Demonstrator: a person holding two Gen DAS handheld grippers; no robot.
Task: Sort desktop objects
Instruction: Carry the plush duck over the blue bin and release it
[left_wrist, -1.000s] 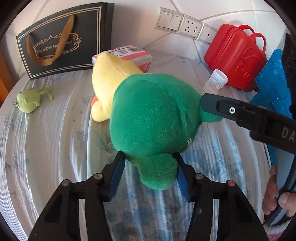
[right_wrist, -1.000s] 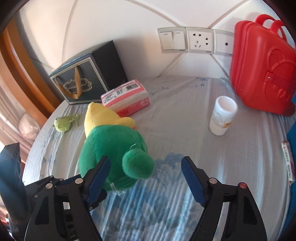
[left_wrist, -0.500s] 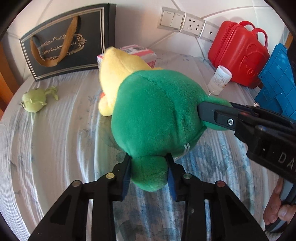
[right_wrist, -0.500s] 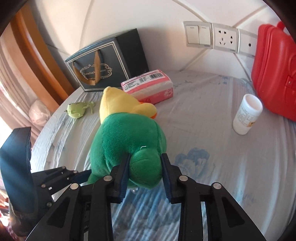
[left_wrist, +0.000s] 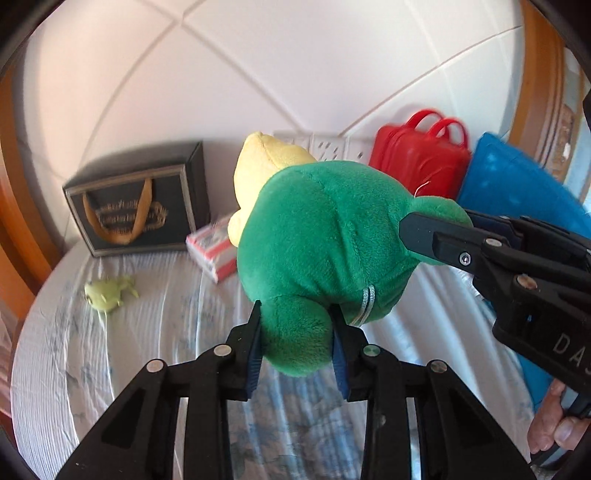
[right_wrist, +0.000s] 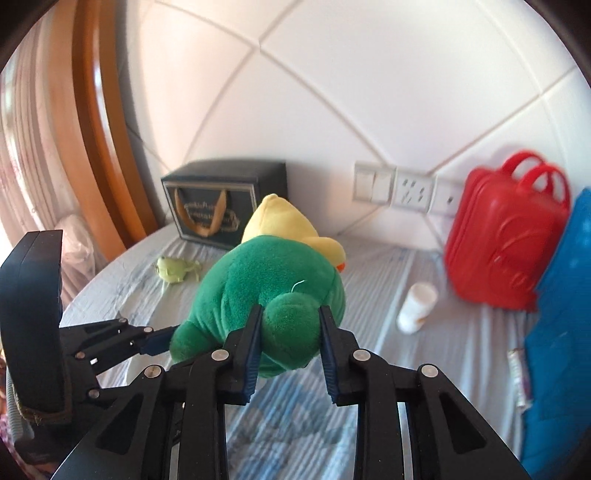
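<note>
A green and yellow plush toy (left_wrist: 325, 229) hangs in the air above the table, held by both grippers. My left gripper (left_wrist: 295, 325) is shut on one green foot. My right gripper (right_wrist: 290, 328) is shut on the other green foot; the toy's body (right_wrist: 266, 273) rises ahead of it. In the left wrist view the right gripper's fingers (left_wrist: 436, 232) clamp the foot at the right. In the right wrist view the left gripper's fingers (right_wrist: 155, 341) show at the lower left.
On the cloth-covered table (left_wrist: 147, 332) lie a small green frog toy (left_wrist: 105, 295), a pink tissue pack (left_wrist: 212, 254) and a white bottle (right_wrist: 417, 308). A dark gift bag (left_wrist: 136, 206), a red case (right_wrist: 506, 240) and a blue board (right_wrist: 565, 332) stand by the wall.
Both grippers closed on the toy's feet, then lifted it off the table. The views have tilted up toward the wall.
</note>
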